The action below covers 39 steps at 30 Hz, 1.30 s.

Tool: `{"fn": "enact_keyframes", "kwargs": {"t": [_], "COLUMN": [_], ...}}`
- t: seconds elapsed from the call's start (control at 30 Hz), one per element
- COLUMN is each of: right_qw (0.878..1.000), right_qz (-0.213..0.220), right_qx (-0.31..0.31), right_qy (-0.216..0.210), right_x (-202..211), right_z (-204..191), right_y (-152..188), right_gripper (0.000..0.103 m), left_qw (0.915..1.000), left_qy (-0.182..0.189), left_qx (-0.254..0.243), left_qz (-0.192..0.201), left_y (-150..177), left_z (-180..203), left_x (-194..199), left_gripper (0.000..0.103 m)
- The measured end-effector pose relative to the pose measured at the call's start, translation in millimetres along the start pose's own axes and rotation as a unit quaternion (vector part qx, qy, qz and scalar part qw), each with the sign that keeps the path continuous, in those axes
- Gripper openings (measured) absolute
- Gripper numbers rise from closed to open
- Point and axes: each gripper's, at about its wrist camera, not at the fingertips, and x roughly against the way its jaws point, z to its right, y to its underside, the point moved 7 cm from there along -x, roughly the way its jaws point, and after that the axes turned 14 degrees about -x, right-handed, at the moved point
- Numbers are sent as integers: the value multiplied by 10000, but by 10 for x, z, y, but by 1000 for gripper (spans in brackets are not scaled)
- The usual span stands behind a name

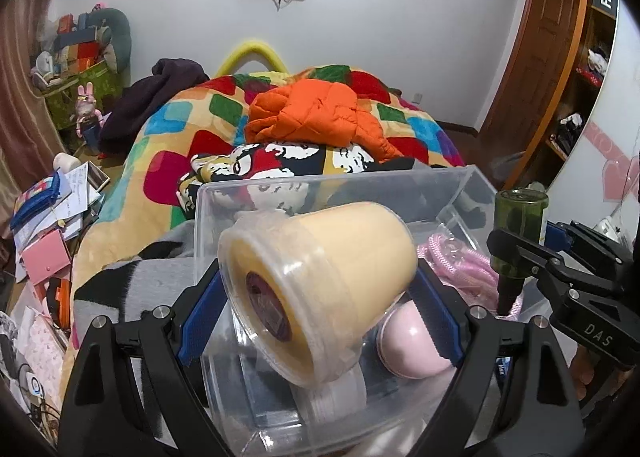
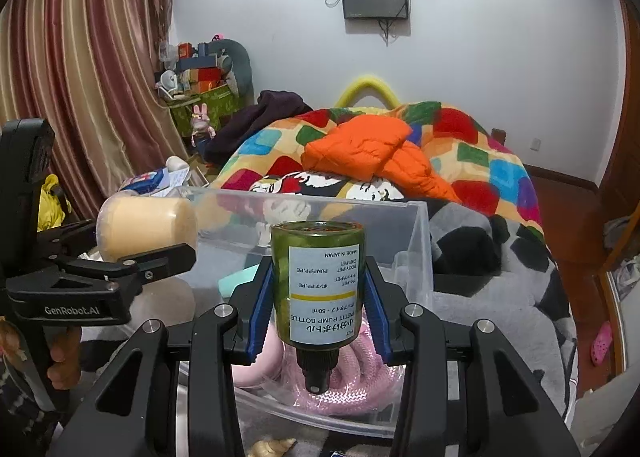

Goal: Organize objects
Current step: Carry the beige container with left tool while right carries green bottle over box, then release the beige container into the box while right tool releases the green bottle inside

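left gripper [image 1: 316, 293]: pinching tape roll [image 1: 320, 289] sideways, carrying it over clear bin [image 1: 452, 185]
right gripper [image 2: 318, 309]: clamping green pump bottle [image 2: 318, 289] upside down, heading binward

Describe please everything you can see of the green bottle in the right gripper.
The green bottle is small, translucent plastic, with a white and yellow printed label and a black pump nozzle. It is held upside down, flat base upward, nozzle pointing down. The right gripper clamps its sides with blue pads. It hangs above the clear plastic bin, over pink rope.
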Motion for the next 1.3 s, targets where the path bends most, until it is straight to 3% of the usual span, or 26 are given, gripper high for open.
{"fn": "enact_keyframes", "kwargs": {"t": [0.33, 0.9, 1.13, 1.3], "right_qw": [9996, 9972, 9963, 9966], "right_qz": [-267, -725, -833, -793], "right_qx": [102, 155, 174, 208], "right_qy": [15, -1, -79, -73], "right_x": [-228, -418, -402, -353], "right_z": [-49, -88, -136, -171], "right_y": [112, 319, 347, 358], "right_gripper": [38, 38, 56, 61], "left_qw": [9993, 9998, 9998, 9998], "left_qy": [-170, 111, 144, 174], "left_qx": [-305, -140, -40, 28], "left_qz": [-93, -122, -150, -59], "left_y": [18, 18, 18, -15], "left_z": [101, 100, 102, 82], "left_x": [-59, -89, -85, -3], "left_gripper": [89, 89, 89, 89]}}
